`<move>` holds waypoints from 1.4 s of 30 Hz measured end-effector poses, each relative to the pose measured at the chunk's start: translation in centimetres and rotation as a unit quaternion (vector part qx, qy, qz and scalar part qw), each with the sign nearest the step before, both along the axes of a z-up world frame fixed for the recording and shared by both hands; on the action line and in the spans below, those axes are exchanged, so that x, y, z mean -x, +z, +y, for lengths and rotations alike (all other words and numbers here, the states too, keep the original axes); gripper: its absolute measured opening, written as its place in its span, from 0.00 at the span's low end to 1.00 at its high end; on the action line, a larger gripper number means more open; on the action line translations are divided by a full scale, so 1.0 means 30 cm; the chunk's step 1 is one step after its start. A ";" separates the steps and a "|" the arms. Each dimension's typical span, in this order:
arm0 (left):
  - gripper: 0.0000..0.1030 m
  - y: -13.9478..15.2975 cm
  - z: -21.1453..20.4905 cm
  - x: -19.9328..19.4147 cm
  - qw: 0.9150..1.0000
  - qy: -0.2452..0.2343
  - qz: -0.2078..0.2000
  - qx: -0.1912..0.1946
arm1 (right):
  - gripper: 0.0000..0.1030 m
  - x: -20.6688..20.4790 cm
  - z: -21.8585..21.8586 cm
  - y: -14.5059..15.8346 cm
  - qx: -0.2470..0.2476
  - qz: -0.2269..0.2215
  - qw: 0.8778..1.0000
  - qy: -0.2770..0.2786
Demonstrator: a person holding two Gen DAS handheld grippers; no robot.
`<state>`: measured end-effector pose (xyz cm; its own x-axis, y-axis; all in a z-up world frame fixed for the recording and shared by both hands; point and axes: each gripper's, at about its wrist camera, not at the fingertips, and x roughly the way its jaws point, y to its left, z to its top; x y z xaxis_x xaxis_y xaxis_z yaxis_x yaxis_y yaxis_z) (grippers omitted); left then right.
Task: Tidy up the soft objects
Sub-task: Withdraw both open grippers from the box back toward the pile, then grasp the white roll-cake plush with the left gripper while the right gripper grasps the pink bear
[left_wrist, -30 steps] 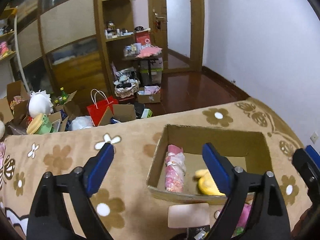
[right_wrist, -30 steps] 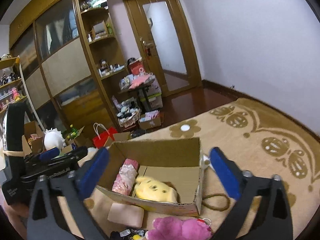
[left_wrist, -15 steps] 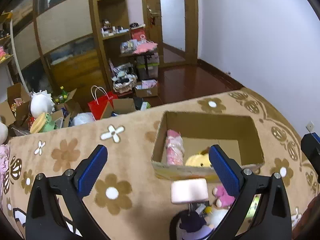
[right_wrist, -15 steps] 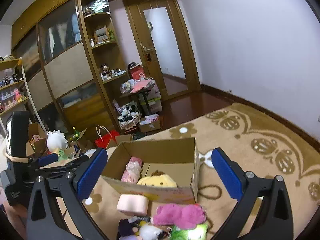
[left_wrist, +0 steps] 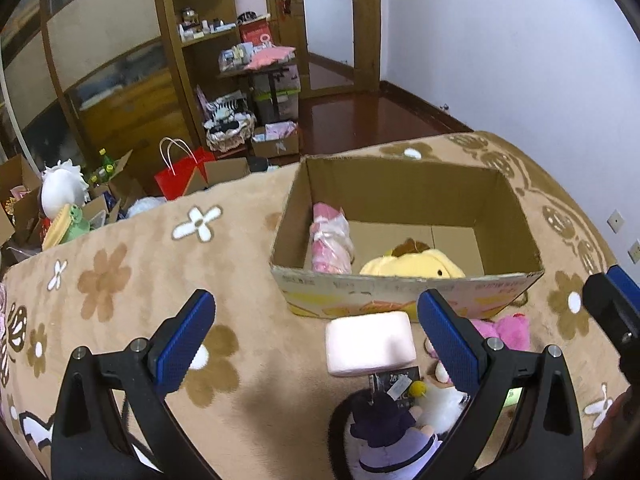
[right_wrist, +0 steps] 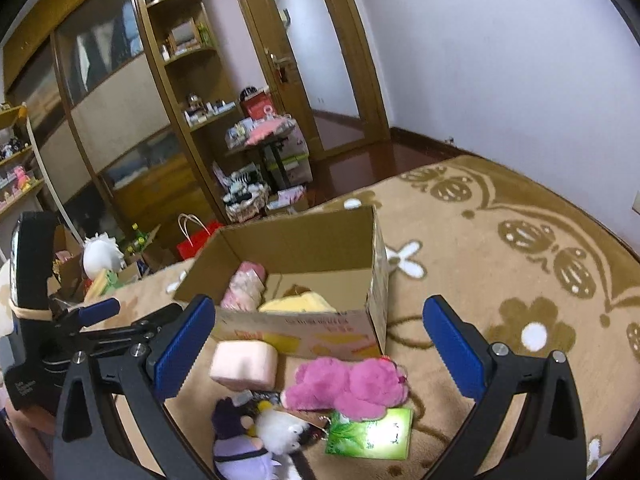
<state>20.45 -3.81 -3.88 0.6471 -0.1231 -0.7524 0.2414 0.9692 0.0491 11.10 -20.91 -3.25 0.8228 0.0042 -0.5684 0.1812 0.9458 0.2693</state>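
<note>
Tongs (right_wrist: 320, 340) agape before box (right_wrist: 320, 326) edge

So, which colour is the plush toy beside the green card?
Magenta pink plush toy; the right wrist view shows it best.

The left black gripper with blue padded fingers (left_wrist: 316, 338) is spread wide, holding nothing. The right black gripper with blue padded fingers (right_wrist: 320, 344) is likewise spread wide and empty, alongside it.

cardboard box (left_wrist: 404, 286), pink block (left_wrist: 370, 344) just before it
</note>
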 end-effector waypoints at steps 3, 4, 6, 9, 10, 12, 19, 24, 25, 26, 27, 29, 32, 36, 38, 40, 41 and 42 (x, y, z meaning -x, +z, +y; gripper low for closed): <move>0.98 -0.044 -0.010 -0.007 1.000 -0.005 0.011 -0.001 | 1.00 -0.013 -0.007 -0.043 -0.005 0.013 1.000 -0.002; 0.98 -0.058 -0.011 -0.010 1.000 -0.006 0.014 -0.003 | 1.00 -0.018 -0.009 -0.059 -0.006 0.017 1.000 -0.003; 0.98 -0.084 -0.017 -0.017 1.000 -0.007 0.019 -0.007 | 1.00 -0.028 -0.019 -0.090 -0.008 0.028 1.000 -0.005; 0.98 -0.115 -0.023 -0.024 1.000 -0.010 0.027 -0.009 | 1.00 -0.038 -0.030 -0.136 -0.011 0.042 0.999 -0.008; 0.98 -0.125 -0.026 -0.026 0.999 -0.012 0.029 -0.010 | 1.00 -0.041 -0.036 -0.148 -0.013 0.045 0.999 -0.008; 0.98 -0.143 -0.035 -0.027 0.999 -0.016 0.031 -0.016 | 1.00 -0.046 -0.050 -0.176 -0.021 0.052 0.998 -0.011; 0.97 -0.197 -0.057 -0.038 0.999 -0.023 0.045 -0.019 | 1.00 -0.060 -0.084 -0.248 -0.038 0.069 0.997 -0.022; 0.98 -0.229 -0.080 -0.037 0.998 -0.032 0.049 -0.024 | 1.00 -0.062 -0.102 -0.285 -0.055 0.072 0.995 -0.029; 0.97 -0.236 -0.086 -0.037 0.998 -0.034 0.051 -0.026 | 1.00 -0.065 -0.103 -0.292 -0.057 0.075 0.995 -0.029; 0.97 -0.242 -0.091 -0.038 0.998 -0.036 0.052 -0.027 | 1.00 -0.067 -0.105 -0.300 -0.058 0.077 0.995 -0.029; 0.97 -0.247 -0.095 -0.038 0.998 -0.038 0.052 -0.028 | 1.00 -0.069 -0.107 -0.308 -0.059 0.080 0.995 -0.029; 0.98 -0.258 -0.103 -0.037 0.997 -0.039 0.053 -0.031 | 1.00 -0.071 -0.108 -0.322 -0.061 0.084 0.994 -0.028; 0.98 -0.274 -0.115 -0.032 0.997 -0.040 0.057 -0.032 | 1.00 -0.075 -0.111 -0.336 -0.064 0.089 0.994 -0.028; 0.97 -0.299 -0.116 -0.038 0.996 -0.045 0.075 -0.013 | 1.00 -0.081 -0.112 -0.352 -0.067 0.094 0.993 -0.027; 0.98 -0.310 -0.115 -0.040 0.996 -0.043 0.079 -0.010 | 1.00 -0.081 -0.108 -0.359 -0.066 0.098 0.993 -0.027; 0.97 -0.321 -0.114 -0.043 0.996 -0.040 0.083 -0.012 | 1.00 -0.083 -0.109 -0.363 -0.066 0.102 0.992 -0.029; 0.97 -0.328 -0.113 -0.043 0.996 -0.039 0.085 -0.012 | 1.00 -0.084 -0.110 -0.365 -0.068 0.103 0.992 -0.029; 0.97 -0.332 -0.113 -0.041 0.995 -0.039 0.087 -0.013 | 1.00 -0.084 -0.112 -0.367 -0.074 0.102 0.992 -0.028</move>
